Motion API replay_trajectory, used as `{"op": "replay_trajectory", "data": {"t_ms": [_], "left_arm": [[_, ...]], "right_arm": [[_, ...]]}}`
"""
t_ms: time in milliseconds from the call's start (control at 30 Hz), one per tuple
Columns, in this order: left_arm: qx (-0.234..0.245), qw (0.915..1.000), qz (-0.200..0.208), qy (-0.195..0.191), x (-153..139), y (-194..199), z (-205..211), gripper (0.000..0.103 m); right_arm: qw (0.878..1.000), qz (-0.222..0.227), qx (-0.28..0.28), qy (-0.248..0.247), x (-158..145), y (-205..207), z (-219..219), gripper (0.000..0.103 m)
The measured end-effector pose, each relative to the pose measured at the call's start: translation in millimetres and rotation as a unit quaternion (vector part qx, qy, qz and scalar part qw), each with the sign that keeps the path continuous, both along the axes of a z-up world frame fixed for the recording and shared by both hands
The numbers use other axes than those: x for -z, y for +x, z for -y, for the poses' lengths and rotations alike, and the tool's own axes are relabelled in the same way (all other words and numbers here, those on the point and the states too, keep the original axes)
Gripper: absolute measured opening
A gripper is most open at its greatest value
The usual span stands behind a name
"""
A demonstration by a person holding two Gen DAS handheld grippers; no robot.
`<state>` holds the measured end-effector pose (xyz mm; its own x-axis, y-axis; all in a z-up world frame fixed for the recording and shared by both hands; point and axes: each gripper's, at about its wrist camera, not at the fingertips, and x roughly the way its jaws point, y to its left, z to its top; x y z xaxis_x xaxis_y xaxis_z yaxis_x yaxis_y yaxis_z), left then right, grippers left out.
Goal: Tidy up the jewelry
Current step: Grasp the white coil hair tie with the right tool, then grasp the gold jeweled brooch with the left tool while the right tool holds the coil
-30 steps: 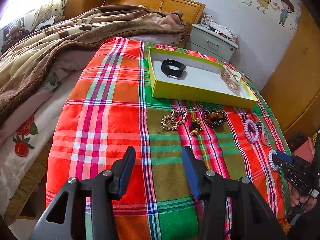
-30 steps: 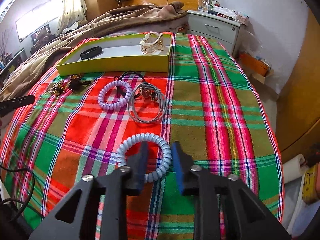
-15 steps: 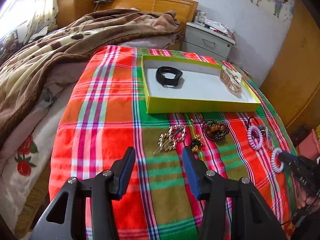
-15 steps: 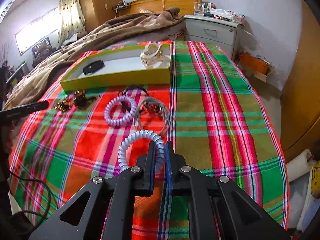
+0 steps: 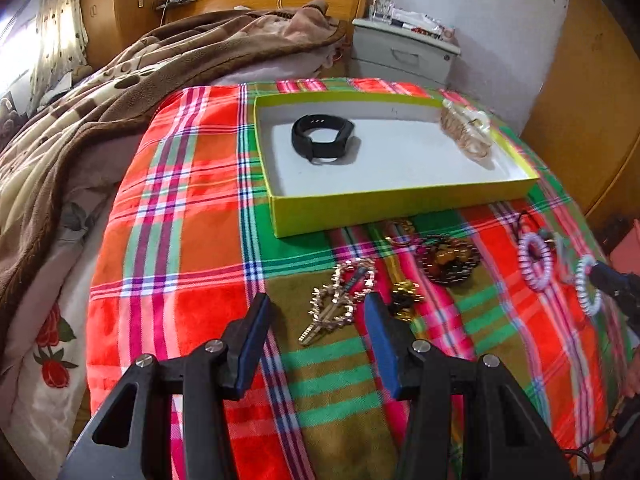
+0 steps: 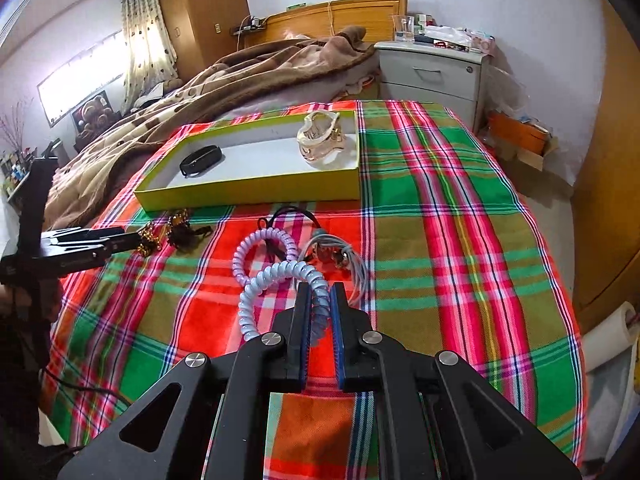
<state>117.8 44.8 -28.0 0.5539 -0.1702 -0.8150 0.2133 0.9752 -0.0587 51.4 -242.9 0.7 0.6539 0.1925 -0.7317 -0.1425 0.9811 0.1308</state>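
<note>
The right gripper (image 6: 320, 300) is squeezing its jaws tight on a pale blue curly plastic hair tie (image 6: 272, 276). The tie is sitting pinched between the blue pads, and its loop is sticking out past the tips, over the bright checked cloth (image 6: 440, 240) on the bed.

The left gripper (image 5: 316, 312) is holding its jaws spread wide with nothing between the pads. It is hanging over the cloth, and a shiny gold hair clip (image 5: 336, 300) is lying in the gap just past the tips.

The landmark is the flat yellow-green cardboard box (image 5: 384, 208) with the white inside. A black rubber wristband (image 5: 322, 140) is lying inside the box at its left end. A cream and gold claw clip (image 6: 322, 140) is lying inside it at the right end.

Just in front of the box, on the cloth, a brown and amber bead bracelet (image 5: 448, 260) is lying near a small gold and black trinket (image 5: 404, 300). Further right in front of the box, a lilac curly hair tie (image 6: 260, 246) is lying beside a grey loop of cord (image 6: 348, 264), and they look like they are touching.
</note>
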Motion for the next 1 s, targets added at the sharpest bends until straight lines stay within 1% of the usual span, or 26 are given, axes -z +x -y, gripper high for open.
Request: {"op": "replay_trajectory", "data": {"t_ms": [67, 200, 367, 433, 633, 733, 800, 867, 1000], "left_arm": [[0.004, 0.9999, 0.005, 0.015, 0.3, 1.5, 2.6, 0.050], [0.005, 0.9999, -0.001, 0.015, 1.5, 7.0, 3.0, 0.050], [0.013, 0.9995, -0.002, 0.028, 2.1, 11.4, 8.7, 0.050], [0.016, 0.9995, -0.005, 0.027, 1.8, 13.7, 10.3, 0.050], [0.021, 0.9993, -0.003, 0.031, 2.1, 15.8, 15.9, 0.050], [0.024, 0.9993, -0.002, 0.030, 1.3, 14.5, 18.1, 0.040], [0.023, 0.9993, -0.002, 0.030, 0.6, 13.1, 19.2, 0.031], [0.023, 0.9993, -0.003, 0.029, 0.5, 12.0, 19.7, 0.028], [0.017, 0.9996, -0.006, 0.019, -0.4, 11.1, 17.3, 0.027]], "right_arm": [[1.000, 0.001, 0.002, 0.002, -0.2, 1.3, -0.2, 0.010], [1.000, -0.001, 0.005, 0.007, -0.1, 5.3, -0.6, 0.010], [1.000, 0.003, 0.003, 0.011, -1.3, 7.5, -2.3, 0.010], [1.000, 0.004, 0.004, 0.013, -1.5, 7.9, -2.2, 0.010], [1.000, 0.002, 0.008, 0.017, -0.8, 9.4, -0.1, 0.010], [1.000, 0.004, 0.007, 0.019, -1.7, 9.8, -0.2, 0.010], [1.000, 0.004, 0.005, 0.020, -1.6, 10.2, -1.2, 0.010], [1.000, 0.005, 0.005, 0.021, -1.7, 10.1, -2.0, 0.010], [1.000, 0.007, 0.004, 0.023, -2.9, 9.5, -3.9, 0.010]]}}
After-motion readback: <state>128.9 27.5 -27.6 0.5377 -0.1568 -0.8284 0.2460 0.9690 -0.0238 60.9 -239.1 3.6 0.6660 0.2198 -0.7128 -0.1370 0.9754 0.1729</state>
